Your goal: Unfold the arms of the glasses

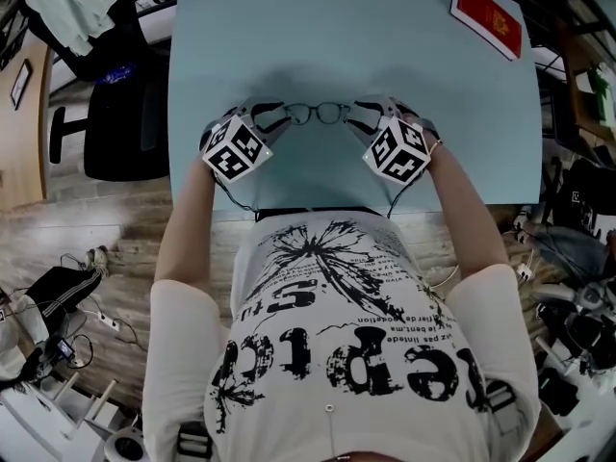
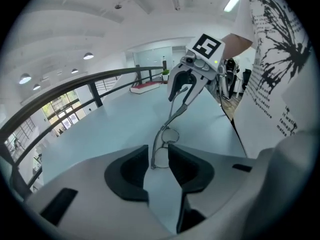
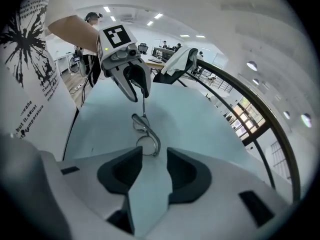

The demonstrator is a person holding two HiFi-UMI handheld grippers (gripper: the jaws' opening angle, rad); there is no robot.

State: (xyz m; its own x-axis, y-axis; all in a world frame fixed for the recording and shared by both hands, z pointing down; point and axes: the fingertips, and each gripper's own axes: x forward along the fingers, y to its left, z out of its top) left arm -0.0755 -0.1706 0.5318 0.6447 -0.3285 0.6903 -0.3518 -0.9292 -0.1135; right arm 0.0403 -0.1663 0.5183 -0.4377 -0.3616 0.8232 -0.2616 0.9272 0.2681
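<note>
Head view, looking down: glasses (image 1: 318,114) lay on pale blue table (image 1: 337,27) straight ahead of me, long axis running L-to-R between my two tools. My left gripper (image 1: 274,118) sat at the frame's left end and my right gripper (image 1: 363,115) at its right end, both equally near. Both stood w/ jaws apart, gripping nothing (each frame end just poked into the gap). Couldn't tell whether the arms were folded.

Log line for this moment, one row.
glasses: between both grippers, ungripped | left gripper: open at one end | right gripper: open at other end
</note>
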